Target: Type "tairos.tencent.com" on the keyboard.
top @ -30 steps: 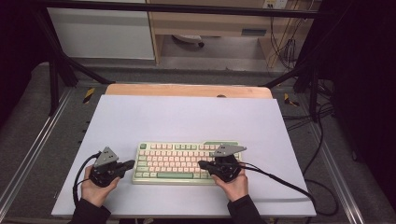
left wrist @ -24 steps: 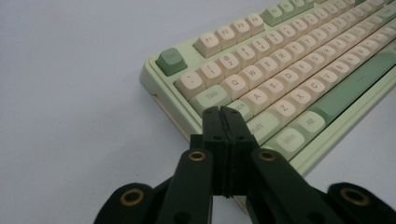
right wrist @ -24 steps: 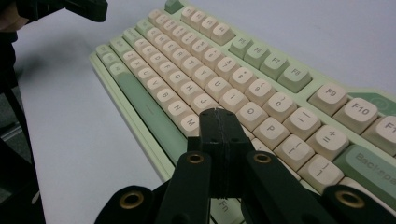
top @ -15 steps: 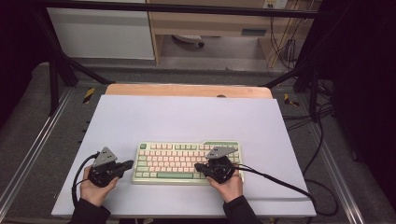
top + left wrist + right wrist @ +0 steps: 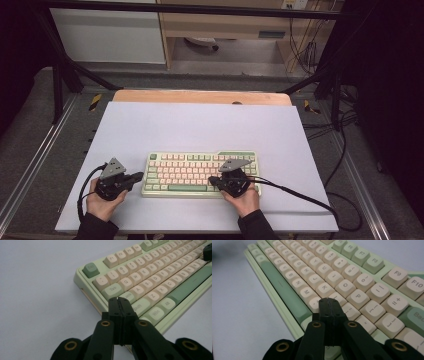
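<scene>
Two grippers sit low at the near edge of the white table top (image 5: 200, 125), one in each hand, and both are pinched fully closed with nothing between the pads, so the paired tips work as a single blunt poker, which suits pressing keys far better than grasping. The left gripper (image 5: 119, 301) waits just off the keyboard's (image 5: 200, 172) near left corner, its nose aimed at the Caps Lock and Shift keys (image 5: 140, 307) without clearly touching them; it looks parked in reserve. The right gripper (image 5: 329, 300) is over the right half of the board, tip hovering close above the keys beside K (image 5: 325, 288) and below P (image 5: 358, 297), likely lining up a keystroke. The mint-and-cream keyboard lies flat and square to the person, near the front of the table, within easy reach of both hands. Farther back, a wooden board (image 5: 200, 96) edges the table.
</scene>
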